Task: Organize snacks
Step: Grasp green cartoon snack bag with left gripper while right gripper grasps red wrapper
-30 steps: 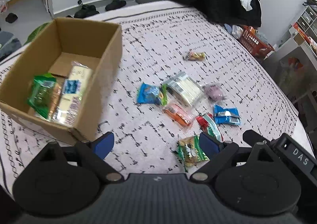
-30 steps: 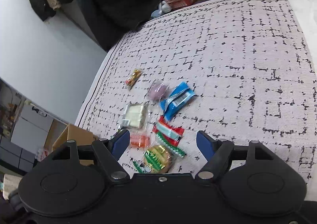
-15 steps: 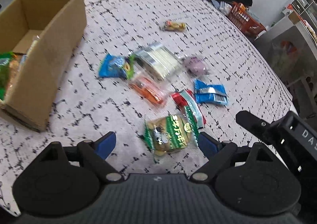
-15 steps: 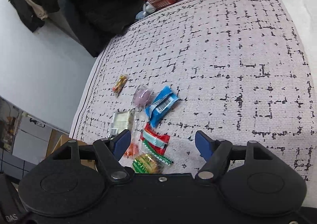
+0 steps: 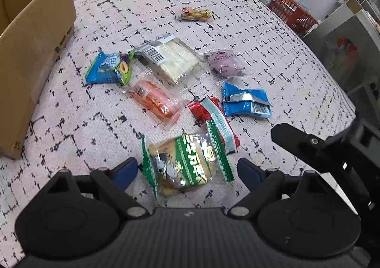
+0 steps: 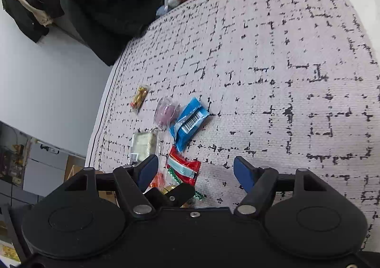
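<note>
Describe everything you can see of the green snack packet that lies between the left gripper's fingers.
The green snack packet is a clear plastic wrapper with green zigzag side edges, a green band with gold characters, and a brownish pastry inside. It looks sealed and lies flat on the patterned bed cover. It sits between the open fingers of the left gripper, which seem not to touch it. Its far right corner overlaps the red packet.

The brown cardboard box point(image 5: 30, 49) ran off the left wrist view's left edge, its inside unseen. Beside that box in the right wrist view, the green-edged clear cookie packet point(image 6: 198, 195) and the orange clear-wrapped snack point(image 6: 158, 179) lay mostly behind black gripper parts. Print on the purple bun's clear wrapper point(image 5: 224, 65) was too small to read
</note>
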Tool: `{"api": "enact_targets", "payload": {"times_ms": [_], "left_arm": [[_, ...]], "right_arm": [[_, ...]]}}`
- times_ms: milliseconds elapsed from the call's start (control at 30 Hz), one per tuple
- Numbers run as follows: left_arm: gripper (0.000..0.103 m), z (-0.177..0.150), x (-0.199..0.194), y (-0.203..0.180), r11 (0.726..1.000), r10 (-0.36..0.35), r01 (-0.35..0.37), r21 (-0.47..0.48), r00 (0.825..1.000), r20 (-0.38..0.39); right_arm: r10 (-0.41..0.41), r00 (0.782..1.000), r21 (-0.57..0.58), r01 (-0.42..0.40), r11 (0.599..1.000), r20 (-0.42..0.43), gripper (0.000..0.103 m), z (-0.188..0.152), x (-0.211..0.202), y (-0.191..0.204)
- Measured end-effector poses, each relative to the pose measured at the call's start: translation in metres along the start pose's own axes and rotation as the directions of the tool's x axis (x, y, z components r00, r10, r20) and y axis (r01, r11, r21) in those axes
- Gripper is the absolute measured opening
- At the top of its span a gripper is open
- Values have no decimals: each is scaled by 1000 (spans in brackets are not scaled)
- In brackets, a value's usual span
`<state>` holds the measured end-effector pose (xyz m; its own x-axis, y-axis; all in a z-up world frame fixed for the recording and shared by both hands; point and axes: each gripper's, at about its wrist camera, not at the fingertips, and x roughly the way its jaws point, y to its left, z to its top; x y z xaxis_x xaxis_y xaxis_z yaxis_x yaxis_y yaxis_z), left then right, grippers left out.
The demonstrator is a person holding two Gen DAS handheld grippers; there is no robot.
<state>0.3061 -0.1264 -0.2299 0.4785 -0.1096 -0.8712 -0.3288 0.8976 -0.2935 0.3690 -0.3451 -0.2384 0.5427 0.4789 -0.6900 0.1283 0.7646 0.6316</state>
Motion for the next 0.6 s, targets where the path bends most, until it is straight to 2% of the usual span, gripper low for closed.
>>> {"api": "enact_targets", "payload": {"times_ms": [100, 233, 333, 433, 600], "left_arm": [[87, 2, 2, 1, 1000, 18, -18, 3, 1000, 16], [72, 4, -1, 8, 1000, 25, -24, -12, 1000, 19], [60, 6, -3, 16, 999, 22, -21, -27, 1000, 21], [55, 12, -5, 26, 999, 5, -5, -45, 1000, 19], [54, 19, -13, 42, 998, 16, -15, -66, 1000, 21]], "right_arm": [[-1, 1000, -8, 1, 1000, -15, 70, 0, 7, 1], [-4, 999, -42, 2, 999, -46, 70, -1, 19, 7], [-37, 998, -90, 33, 995, -47, 70, -2, 25, 15], [-48, 997, -106, 42, 994, -54, 70, -2, 30, 18], [-76, 996, -155, 67, 986, -55, 70, -4, 39, 29]]}}
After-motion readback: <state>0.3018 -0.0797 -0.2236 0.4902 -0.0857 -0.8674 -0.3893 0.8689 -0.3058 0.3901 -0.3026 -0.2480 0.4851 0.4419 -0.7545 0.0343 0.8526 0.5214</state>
